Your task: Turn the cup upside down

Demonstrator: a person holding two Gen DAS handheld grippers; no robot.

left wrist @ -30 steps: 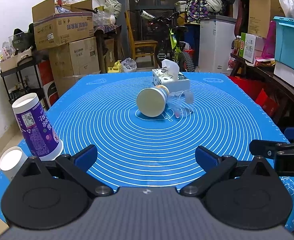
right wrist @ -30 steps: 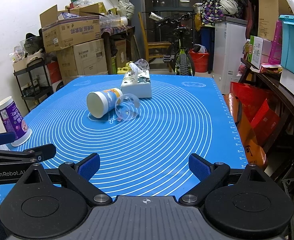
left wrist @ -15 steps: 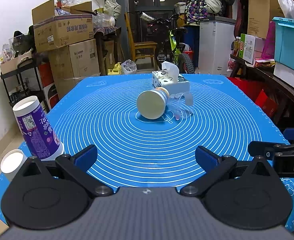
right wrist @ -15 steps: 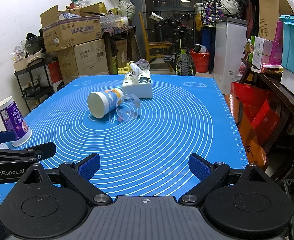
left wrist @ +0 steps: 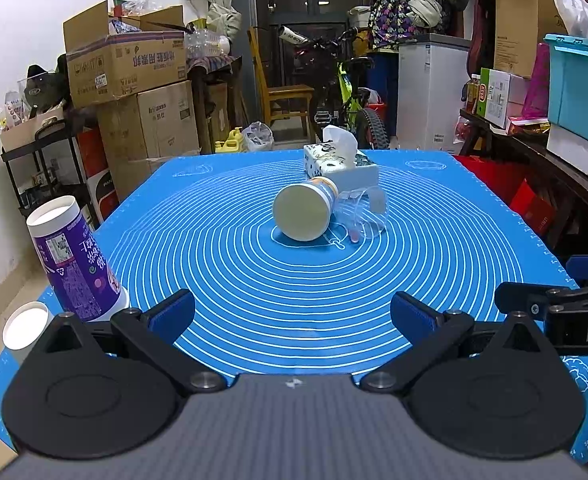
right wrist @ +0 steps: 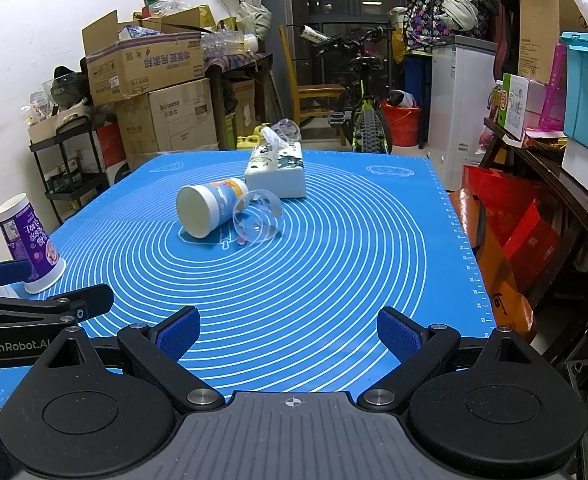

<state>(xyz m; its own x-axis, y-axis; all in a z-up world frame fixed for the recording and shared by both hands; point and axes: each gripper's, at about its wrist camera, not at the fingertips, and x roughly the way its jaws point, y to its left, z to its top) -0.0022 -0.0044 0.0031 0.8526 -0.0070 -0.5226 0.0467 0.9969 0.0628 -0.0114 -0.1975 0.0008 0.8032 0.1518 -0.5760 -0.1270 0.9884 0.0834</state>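
Four cups sit on the blue tabletop (left wrist: 454, 248). At the near left edge a purple cup (left wrist: 74, 260) stands mouth down, so it looks already flipped, with a small white cup (left wrist: 26, 328) beside it. Near the centre, well ahead of both tools, a paper cup (left wrist: 306, 210) lies on its side touching a clear cup (left wrist: 360, 214), in front of a tissue box (left wrist: 340, 164). The left tool (left wrist: 292, 314) and right tool (right wrist: 288, 330) are spread wide and empty, probably readied for a grasp.
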